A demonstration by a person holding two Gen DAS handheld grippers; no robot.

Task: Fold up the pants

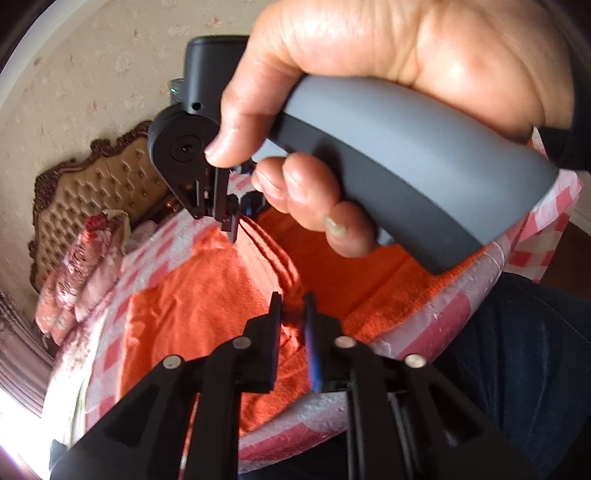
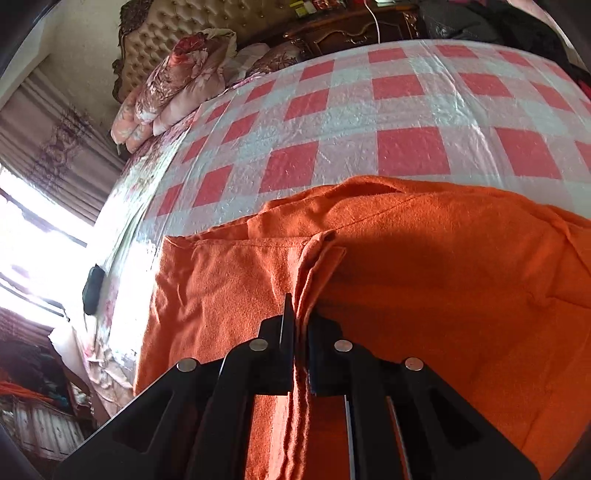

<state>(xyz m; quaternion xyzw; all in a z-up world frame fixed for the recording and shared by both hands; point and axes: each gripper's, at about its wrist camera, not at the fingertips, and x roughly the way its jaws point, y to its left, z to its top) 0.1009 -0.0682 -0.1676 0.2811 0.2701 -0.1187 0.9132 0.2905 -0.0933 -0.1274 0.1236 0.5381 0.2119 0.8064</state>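
The orange pants (image 2: 424, 266) lie spread on a bed with a pink-and-white checked cover (image 2: 369, 110). My right gripper (image 2: 301, 317) is shut on a raised fold of the pants' edge, with cloth pinched between its fingers. In the left wrist view the pants (image 1: 192, 306) lie below, and my left gripper (image 1: 293, 306) has its fingers close together with orange cloth between them, near the bed's front edge. The right gripper (image 1: 231, 221), held in a hand, shows ahead of it with cloth hanging from its fingers.
A tufted headboard (image 1: 103, 184) and floral pillows (image 2: 177, 77) are at the bed's far end. A dark wooden nightstand (image 2: 351, 29) stands behind. A bright window (image 2: 29, 240) is at the left. The person's dark trousers (image 1: 517, 369) are by the bed edge.
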